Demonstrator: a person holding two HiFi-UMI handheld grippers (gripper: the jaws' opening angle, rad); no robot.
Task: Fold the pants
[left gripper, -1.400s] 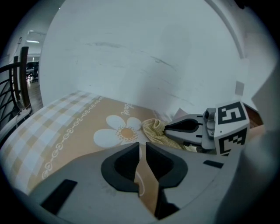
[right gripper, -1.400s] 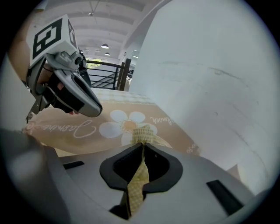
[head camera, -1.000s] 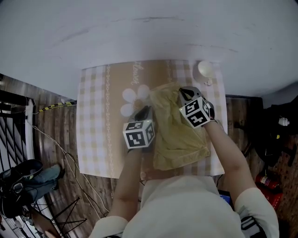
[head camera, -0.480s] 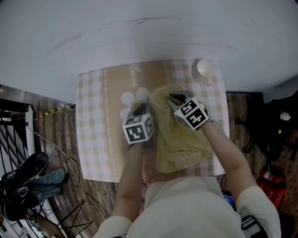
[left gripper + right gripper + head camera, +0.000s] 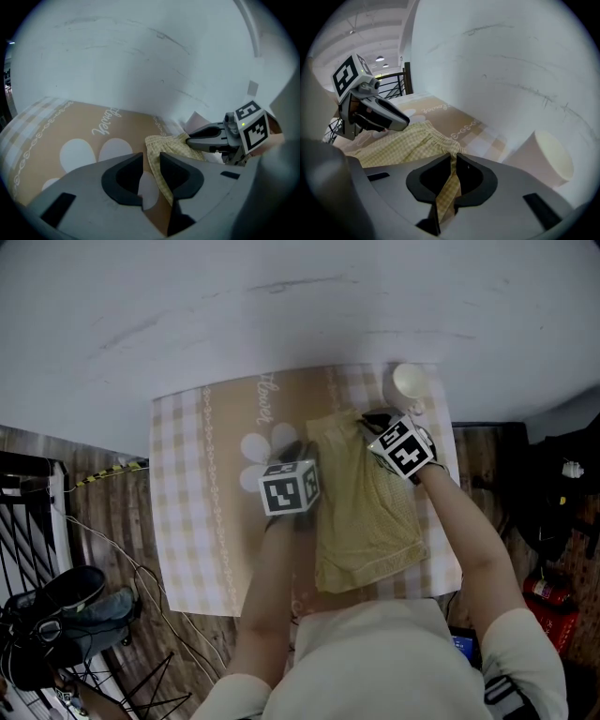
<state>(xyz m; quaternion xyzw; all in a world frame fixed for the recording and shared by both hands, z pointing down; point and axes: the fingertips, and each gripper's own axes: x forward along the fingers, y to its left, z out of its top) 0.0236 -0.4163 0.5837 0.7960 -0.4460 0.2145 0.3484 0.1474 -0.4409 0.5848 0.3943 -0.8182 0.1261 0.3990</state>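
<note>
Beige checked tablecloth (image 5: 187,521) covers table. Yellow gingham pants (image 5: 366,512) lie folded on its right half. My right gripper (image 5: 453,164): jaws just closing, pinching pants' far corner; only its own view shows that fabric strip. My left gripper (image 5: 151,161): jaws slightly apart, empty, nearer pants' left edge than a second ago. White paper cup (image 5: 411,381) stands upright just beyond; cannot tell contents.

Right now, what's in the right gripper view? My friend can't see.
The right gripper, whose jaws have just been closing, pinches a strip of yellow checked pants. They lie on a beige tablecloth, with the left gripper at left and a white cup at right.
</note>
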